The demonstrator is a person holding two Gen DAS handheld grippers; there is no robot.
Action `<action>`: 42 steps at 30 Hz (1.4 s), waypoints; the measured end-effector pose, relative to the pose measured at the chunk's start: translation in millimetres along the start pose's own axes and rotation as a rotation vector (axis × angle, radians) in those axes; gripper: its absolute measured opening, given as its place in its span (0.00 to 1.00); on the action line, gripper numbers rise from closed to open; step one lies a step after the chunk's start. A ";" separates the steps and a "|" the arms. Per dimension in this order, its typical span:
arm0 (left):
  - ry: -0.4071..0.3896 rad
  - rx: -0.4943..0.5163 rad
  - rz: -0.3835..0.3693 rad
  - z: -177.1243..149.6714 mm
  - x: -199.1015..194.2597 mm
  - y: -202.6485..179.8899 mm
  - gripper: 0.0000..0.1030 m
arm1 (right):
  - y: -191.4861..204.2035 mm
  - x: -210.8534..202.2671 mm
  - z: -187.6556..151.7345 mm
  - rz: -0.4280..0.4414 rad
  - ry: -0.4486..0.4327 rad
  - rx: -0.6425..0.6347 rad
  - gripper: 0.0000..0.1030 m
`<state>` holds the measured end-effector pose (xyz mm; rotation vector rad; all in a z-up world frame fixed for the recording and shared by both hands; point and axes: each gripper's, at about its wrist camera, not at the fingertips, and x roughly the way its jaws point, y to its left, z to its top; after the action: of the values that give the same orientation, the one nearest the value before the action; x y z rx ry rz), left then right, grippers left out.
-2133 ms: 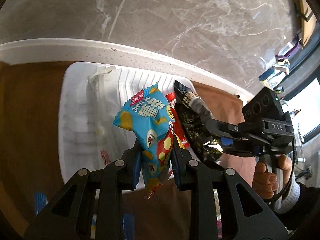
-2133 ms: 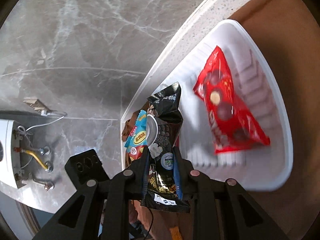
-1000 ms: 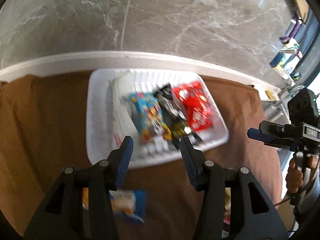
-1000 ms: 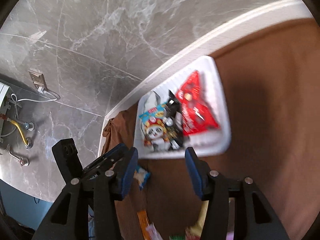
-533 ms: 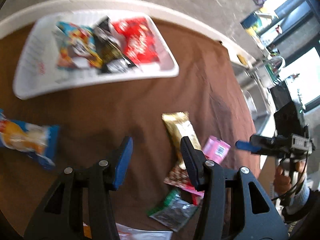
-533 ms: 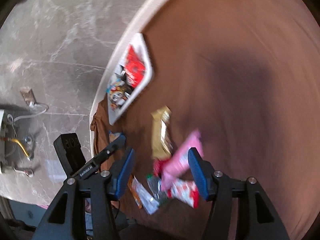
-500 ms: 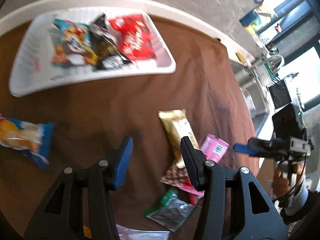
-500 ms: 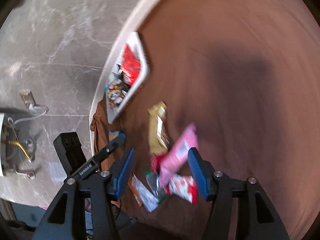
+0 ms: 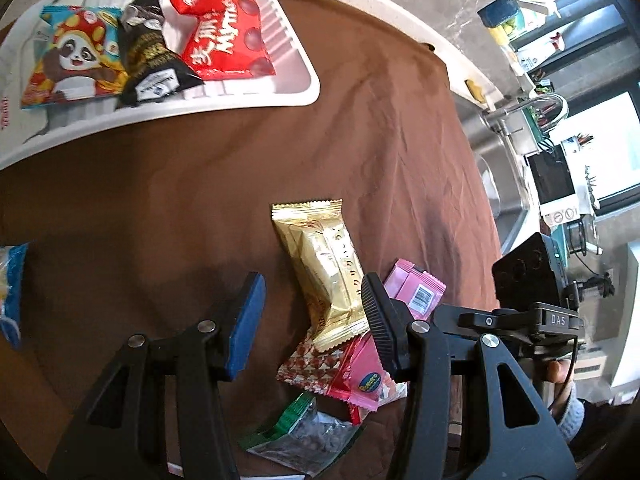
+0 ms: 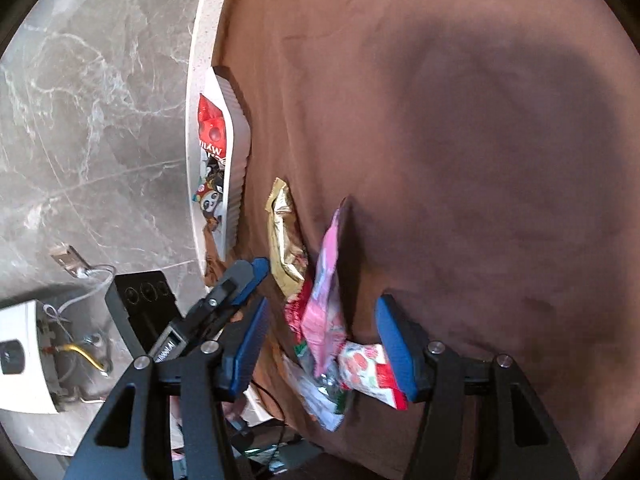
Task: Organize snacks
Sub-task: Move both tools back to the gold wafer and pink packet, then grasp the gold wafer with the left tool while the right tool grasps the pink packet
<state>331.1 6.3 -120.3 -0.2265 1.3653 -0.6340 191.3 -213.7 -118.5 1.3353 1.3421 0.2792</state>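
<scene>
Your left gripper (image 9: 310, 316) is spread wide and holds nothing; your right gripper (image 10: 320, 336) is likewise spread and empty.

Nearest to you, at the lower middle of the left wrist view, the loose snacks overlap in a heap: a green packet (image 9: 302, 436) at the bottom, a red patterned packet (image 9: 320, 364) above it, a pink packet (image 9: 414, 294) to the right, and the gold bar (image 9: 322, 272) lying on top. That overlap is your main risk, I think. If you close on the gold bar's lower end, the right jaw, which sits right at its edge, may catch the red packet beneath and drag two items together, or the slick foil may slip out. In the right wrist view the pink packet (image 10: 324, 292) lies between your jaws at lower centre, with a strawberry-print packet (image 10: 370, 372) just beside it, so a careless close there could pinch both. The two grippers are also near each other over the same heap and could collide.

At the left edge, a blue packet (image 9: 10, 288) lies alone on the brown cloth (image 9: 360, 120).

Farthest, at upper left, the white tray (image 9: 288, 92) already holds a panda packet (image 9: 72, 56), a black packet (image 9: 150, 48) and a red packet (image 9: 224, 32), leaving little free room at its right end.
</scene>
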 end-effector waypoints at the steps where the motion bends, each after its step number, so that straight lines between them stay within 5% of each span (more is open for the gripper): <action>1: 0.008 -0.001 -0.004 1.0 2.8 -1.2 0.47 | 0.8 1.3 0.4 0.003 0.000 0.005 0.58; 9: 0.042 0.048 0.054 4.1 24.3 -19.6 0.47 | 4.6 8.9 1.7 0.018 0.002 0.031 0.56; 16: 0.012 0.084 0.043 2.8 33.7 -28.2 0.40 | -1.7 21.7 5.5 0.011 0.004 0.058 0.18; 17: 0.009 0.085 0.044 2.3 34.7 -27.4 0.32 | -5.0 22.6 5.8 0.029 0.003 0.077 0.18; 20: 0.002 0.073 0.019 1.4 35.8 -23.6 0.30 | -5.2 20.4 6.8 0.047 -0.003 0.078 0.16; 31: -0.028 0.026 -0.084 0.3 16.2 -11.7 0.28 | 7.1 0.7 20.1 0.063 -0.035 0.029 0.15; 42: -0.145 -0.053 -0.123 12.0 -36.5 11.9 0.28 | 36.5 0.0 32.5 0.077 -0.029 -0.049 0.16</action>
<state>343.5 33.3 -93.2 -0.3944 1.2358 -0.6710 236.1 -218.9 -99.6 1.3467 1.2539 0.3413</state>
